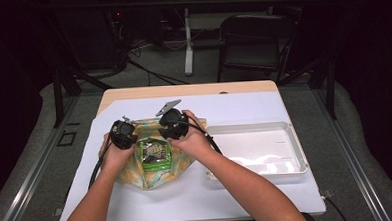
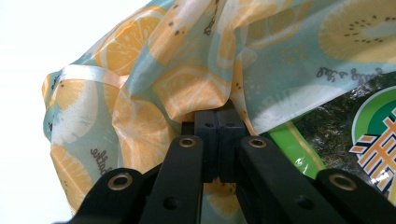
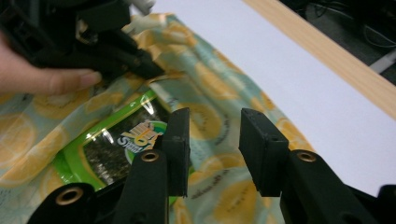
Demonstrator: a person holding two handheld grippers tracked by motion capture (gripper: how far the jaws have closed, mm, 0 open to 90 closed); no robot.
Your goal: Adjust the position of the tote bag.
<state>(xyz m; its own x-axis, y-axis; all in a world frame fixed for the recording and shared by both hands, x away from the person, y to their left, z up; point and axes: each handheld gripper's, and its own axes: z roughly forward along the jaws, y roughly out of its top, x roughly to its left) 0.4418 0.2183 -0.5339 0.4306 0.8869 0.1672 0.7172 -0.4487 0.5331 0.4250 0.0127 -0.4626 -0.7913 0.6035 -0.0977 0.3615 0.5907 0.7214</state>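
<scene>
**Lemon-print cloth pinched at its edge, green packet lying on it**

Pale teal fabric printed with orange and yellow citrus slices, the soft cloth bag point(image 1: 151, 170) lies crumpled on the white sheet point(image 1: 244, 106) that covers the wooden table point(image 1: 133, 93), towards its left half. On the cloth rests a green, glossy seaweed snack packet point(image 1: 155, 155), partly wrapped by the folds.

The left gripper point(image 2: 217, 116) has its jaws pressed together on a raised fold of the cloth bag, just beside the packet's green edge. In the high view it sits at the bag's upper left corner.

The right gripper point(image 3: 215, 140) hovers over the bag's far side with its jaws spread, nothing between them; the packet lies below its left jaw.

A white, shallow plastic tray point(image 1: 290, 134) stands right of the bag, near it but apart.
</scene>
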